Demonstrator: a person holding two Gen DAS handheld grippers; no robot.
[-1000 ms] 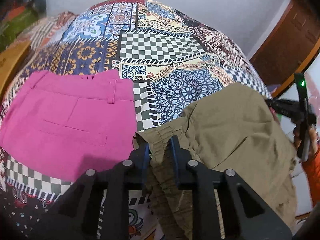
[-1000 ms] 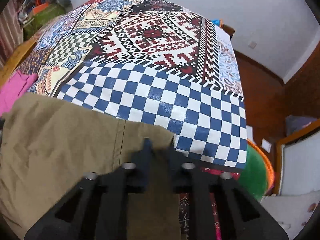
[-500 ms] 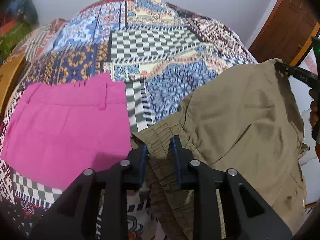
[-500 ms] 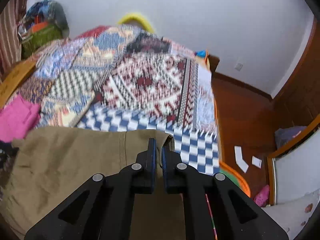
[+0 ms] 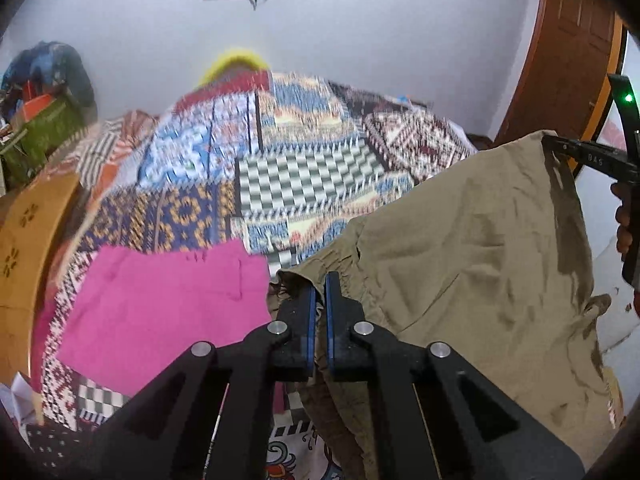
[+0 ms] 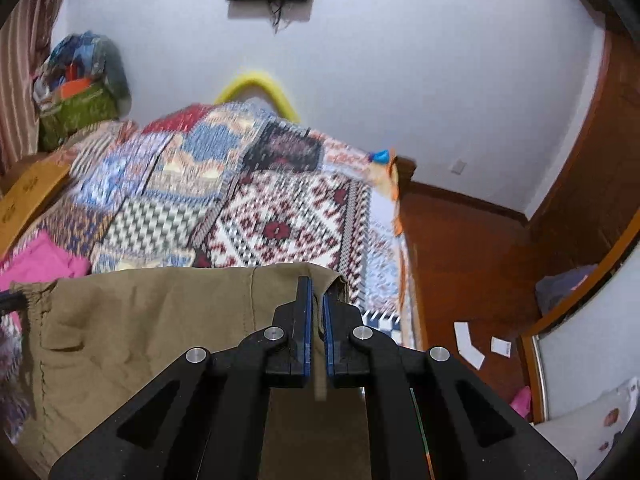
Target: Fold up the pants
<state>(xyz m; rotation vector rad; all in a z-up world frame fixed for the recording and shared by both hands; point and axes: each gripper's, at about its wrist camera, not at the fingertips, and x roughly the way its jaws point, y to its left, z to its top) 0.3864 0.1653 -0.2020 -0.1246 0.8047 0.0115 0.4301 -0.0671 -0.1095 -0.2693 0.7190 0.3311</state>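
Olive-khaki pants (image 5: 472, 264) hang stretched between my two grippers above the bed. My left gripper (image 5: 319, 280) is shut on the gathered elastic waistband at its left corner. In the right wrist view my right gripper (image 6: 316, 286) is shut on the other top corner of the khaki pants (image 6: 160, 320), and the cloth drapes down below the fingers. The right gripper (image 5: 560, 148) also shows at the far right of the left wrist view, pinching the cloth's top edge, with a hand (image 5: 624, 216) behind it.
Folded pink pants (image 5: 160, 296) lie flat on the patchwork bedspread (image 5: 304, 176) to the left. A wooden bed frame (image 5: 28, 232) runs along the left. Right of the bed is red-brown floor (image 6: 460, 264) with paper scraps, a wooden door (image 5: 568, 52) and a white wall.
Both grippers rose and lifted the khaki pants off the bed. The left jaws closed tight on the waistband. The views tilted up and now show the wall.
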